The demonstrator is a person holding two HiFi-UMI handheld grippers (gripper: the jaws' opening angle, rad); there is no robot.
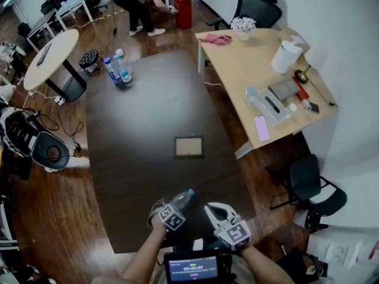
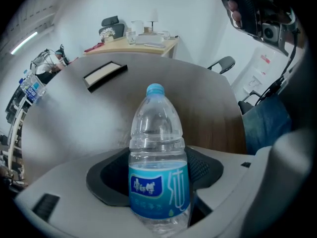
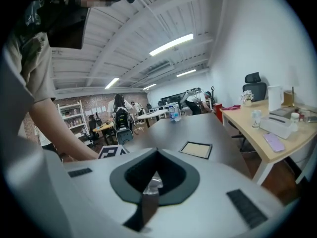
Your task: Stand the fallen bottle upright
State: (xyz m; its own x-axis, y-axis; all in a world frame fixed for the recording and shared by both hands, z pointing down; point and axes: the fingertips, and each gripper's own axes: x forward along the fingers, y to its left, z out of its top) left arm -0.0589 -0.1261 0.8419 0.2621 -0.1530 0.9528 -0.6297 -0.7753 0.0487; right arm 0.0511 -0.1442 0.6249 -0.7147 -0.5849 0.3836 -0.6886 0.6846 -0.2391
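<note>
Left gripper (image 1: 179, 207): jaws spread, straddling the bottle (image 2: 157, 152), not pressing.
Bottle: near edge of table (image 1: 142, 129), apparently lying, long axis running away, cap toward far edge.
Right gripper (image 3: 154, 177): jaws together, just right of bottle.

On my bottle (image 2: 158, 148) the blue label (image 2: 159, 188) carries one large white Chinese character, seemingly "纯", beside a dark badge (image 2: 146, 185) of small characters I cannot read, and the screen (image 1: 193, 270) shows digits too small to read.
</note>
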